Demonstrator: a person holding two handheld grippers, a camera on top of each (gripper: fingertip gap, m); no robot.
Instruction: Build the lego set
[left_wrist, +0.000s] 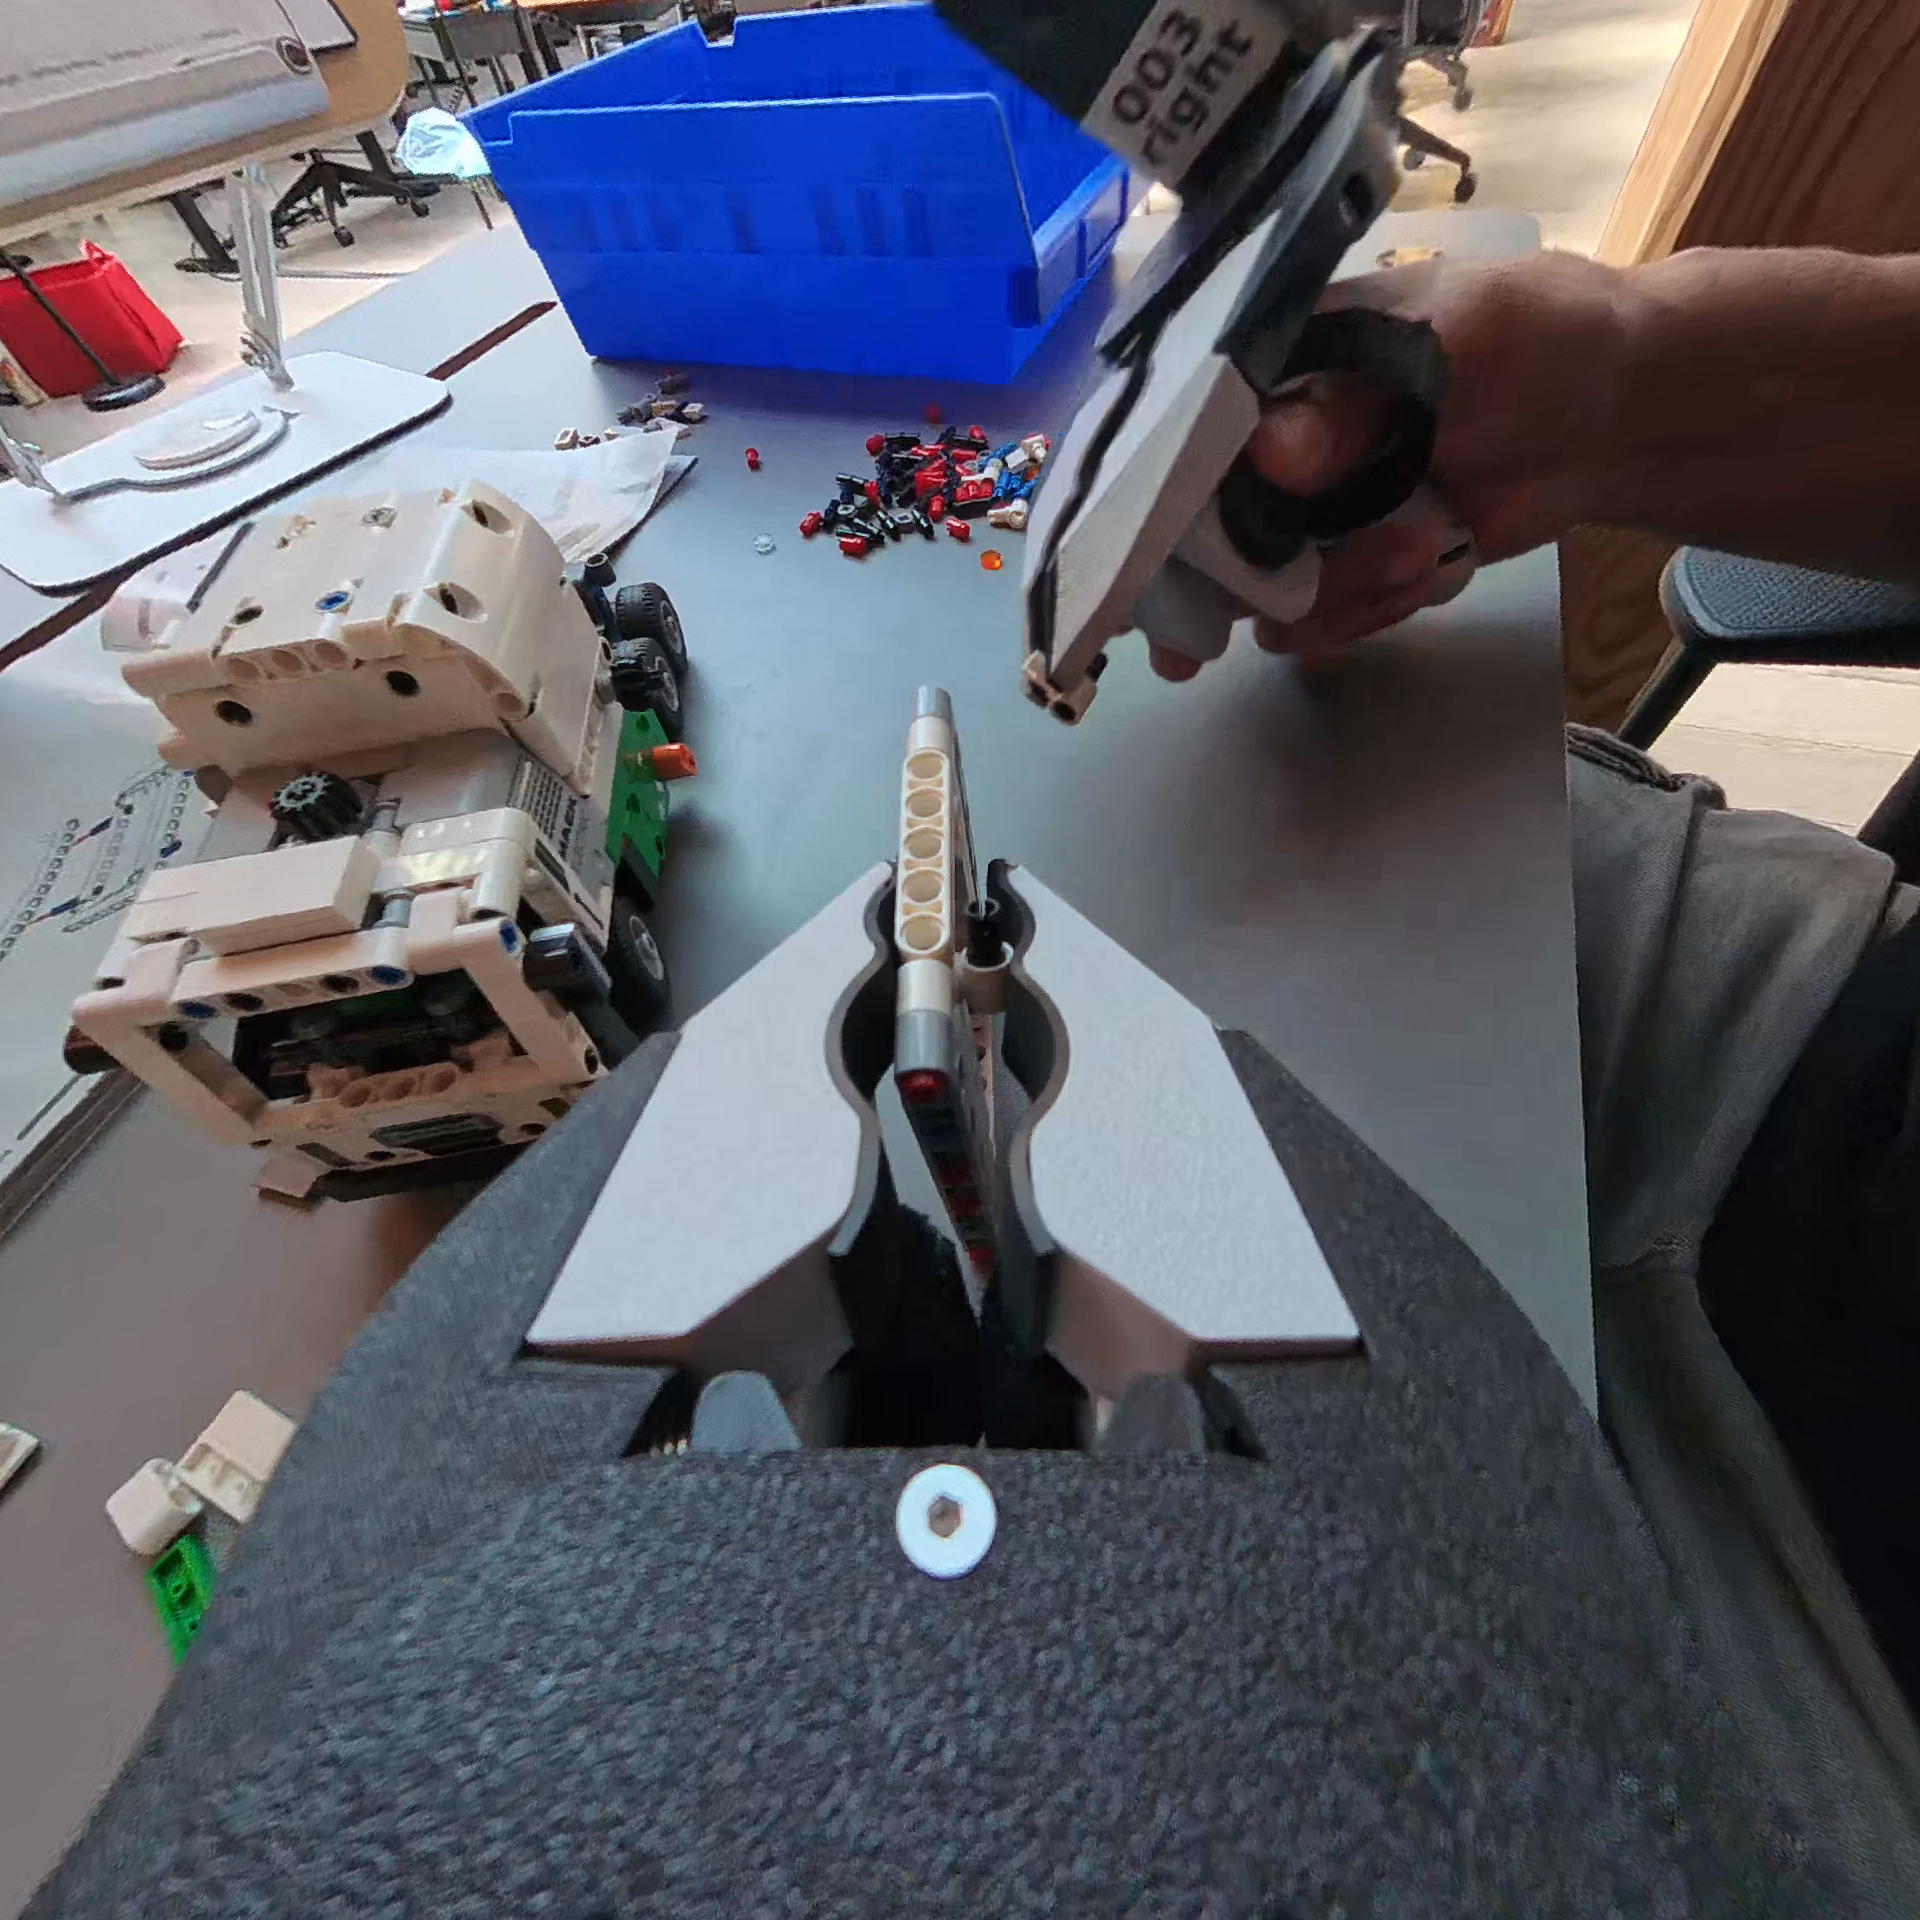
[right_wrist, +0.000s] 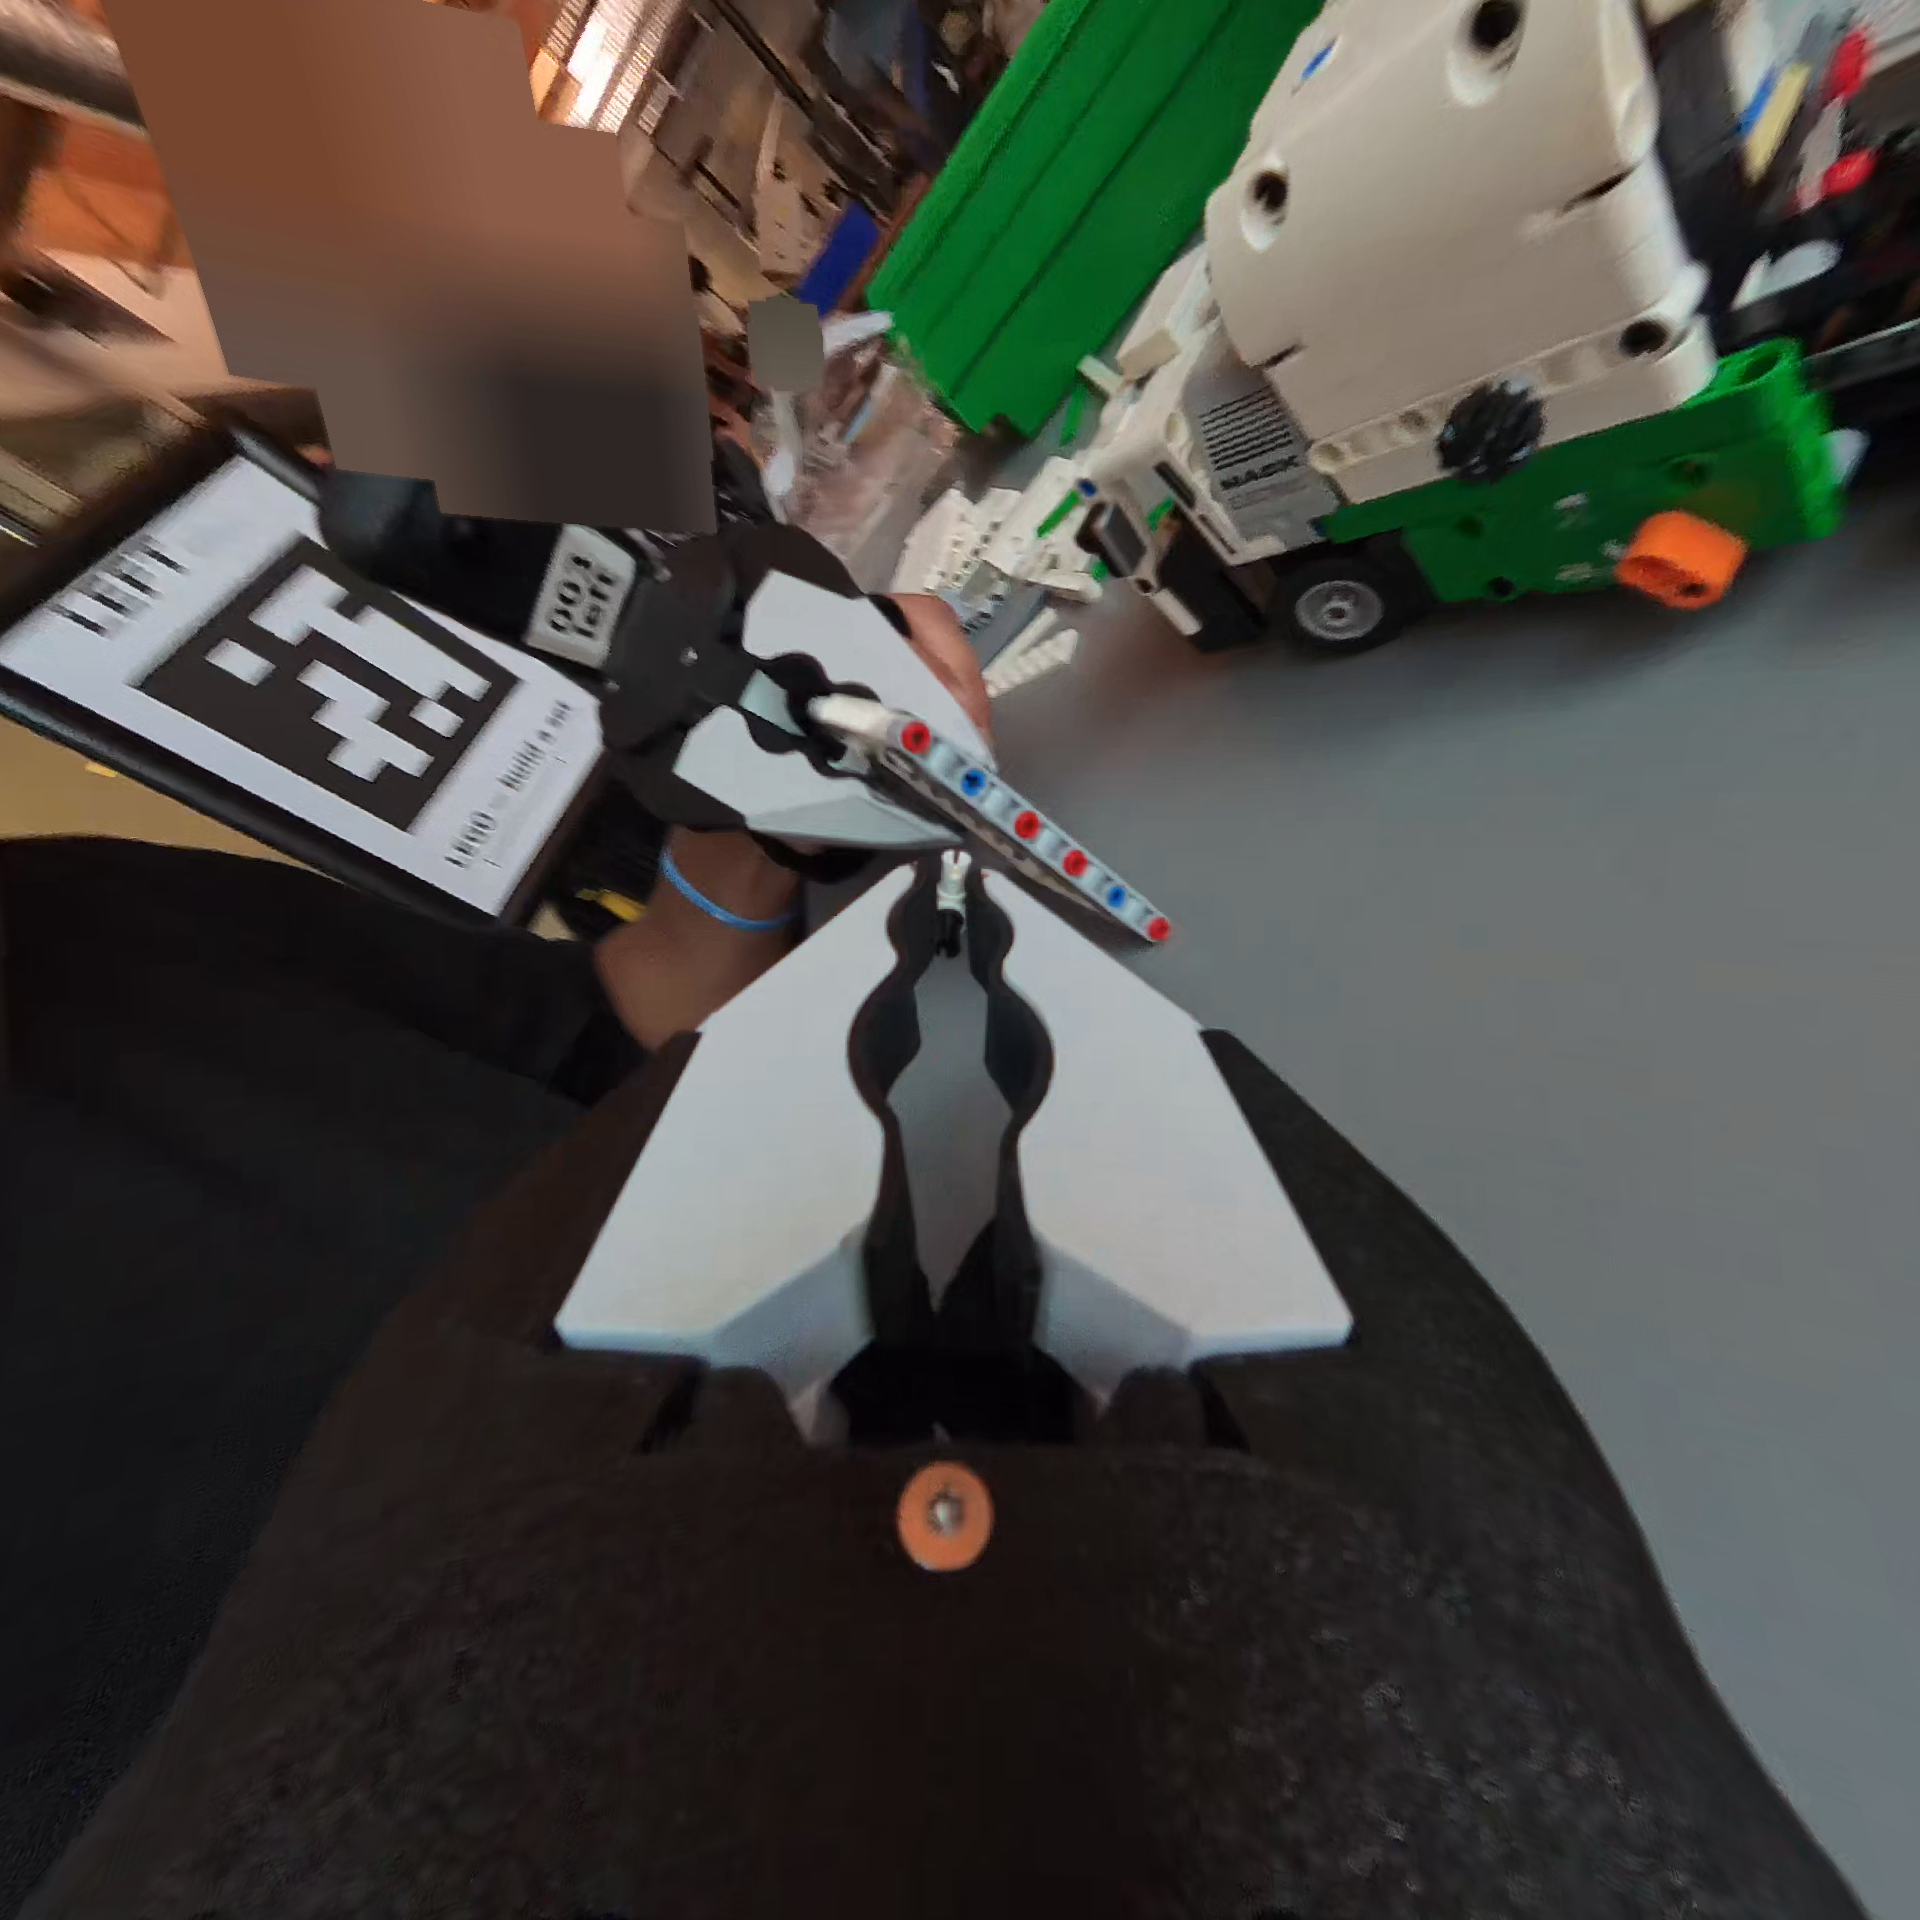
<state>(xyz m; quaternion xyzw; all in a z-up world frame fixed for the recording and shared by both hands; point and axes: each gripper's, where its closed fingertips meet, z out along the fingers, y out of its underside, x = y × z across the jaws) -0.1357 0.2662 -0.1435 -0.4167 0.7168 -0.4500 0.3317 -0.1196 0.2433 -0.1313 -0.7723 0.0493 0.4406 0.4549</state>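
My left gripper is shut on a beam assembly, a white holed beam joined to a grey beam with red pins, pointing away from me above the table. In the right wrist view the left gripper holds the grey beam, which shows red and blue pins. My right gripper is shut on a small white connector with a black pin, close beside the grey beam. In the left wrist view the right gripper hangs just right of the beam's far end, with the connector at its tips.
A white and green truck model stands on the left, also in the right wrist view. A blue bin is at the back, with a pile of small red, blue and black pins before it. Loose white pieces lie near left. Left and right tips are no more than a few centimetres apart.
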